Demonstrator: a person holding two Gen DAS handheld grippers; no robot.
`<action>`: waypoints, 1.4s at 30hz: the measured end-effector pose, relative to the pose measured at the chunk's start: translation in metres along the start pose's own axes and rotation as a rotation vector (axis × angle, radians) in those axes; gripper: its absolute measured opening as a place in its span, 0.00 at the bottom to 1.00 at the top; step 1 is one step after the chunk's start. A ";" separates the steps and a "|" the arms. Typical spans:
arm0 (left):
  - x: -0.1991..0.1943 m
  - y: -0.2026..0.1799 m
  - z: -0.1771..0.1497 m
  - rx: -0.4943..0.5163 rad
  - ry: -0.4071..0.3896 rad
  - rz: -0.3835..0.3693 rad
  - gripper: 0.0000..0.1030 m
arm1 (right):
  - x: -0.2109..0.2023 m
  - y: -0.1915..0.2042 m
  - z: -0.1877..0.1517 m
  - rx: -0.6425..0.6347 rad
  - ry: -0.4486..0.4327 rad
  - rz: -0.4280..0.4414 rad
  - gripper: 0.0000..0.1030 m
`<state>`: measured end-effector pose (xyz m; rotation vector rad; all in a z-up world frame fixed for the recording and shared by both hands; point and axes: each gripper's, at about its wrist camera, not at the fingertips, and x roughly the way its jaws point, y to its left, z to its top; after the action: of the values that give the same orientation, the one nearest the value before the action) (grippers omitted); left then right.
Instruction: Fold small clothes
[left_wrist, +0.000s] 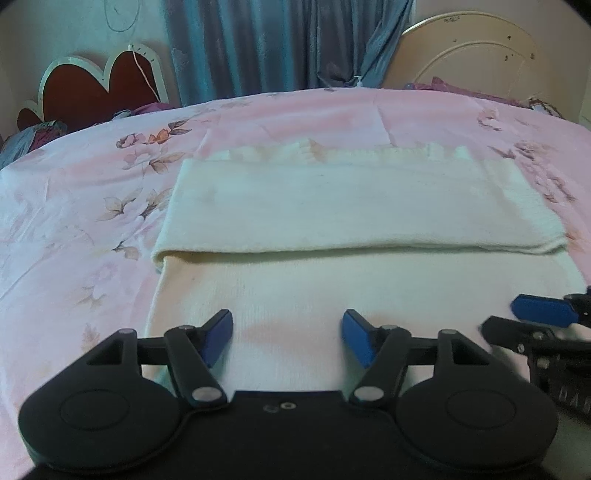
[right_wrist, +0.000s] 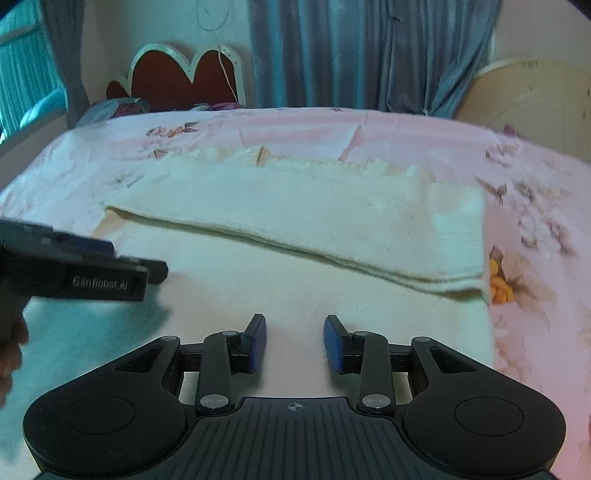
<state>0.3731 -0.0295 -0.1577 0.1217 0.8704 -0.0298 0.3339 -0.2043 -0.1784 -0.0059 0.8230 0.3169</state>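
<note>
One cream knit garment (left_wrist: 332, 206) lay on the pink bed (left_wrist: 74, 229) in the left view, its far part folded toward the near part. Left tongs (left_wrist: 287, 338) stood spread over the near layer, pinching nothing. Right view showed one garment (right_wrist: 295, 221), two tongs: right tongs (right_wrist: 294, 341) parted, empty, above its near edge; left tongs (right_wrist: 147, 271) beside.

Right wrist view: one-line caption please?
Open right gripper over a half-folded cream knitted garment on a pink floral bedsheet.
</note>
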 end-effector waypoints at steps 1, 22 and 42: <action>-0.007 0.000 -0.003 -0.001 -0.004 -0.007 0.63 | -0.006 0.000 -0.001 0.021 0.001 0.012 0.34; -0.115 0.041 -0.117 0.076 0.012 -0.114 0.64 | -0.140 0.069 -0.113 0.103 0.022 -0.102 0.34; -0.159 0.094 -0.189 -0.008 0.057 -0.114 0.73 | -0.209 0.065 -0.187 0.200 0.009 -0.269 0.34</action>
<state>0.1342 0.0829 -0.1475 0.0656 0.9340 -0.1303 0.0477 -0.2237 -0.1477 0.0681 0.8483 -0.0197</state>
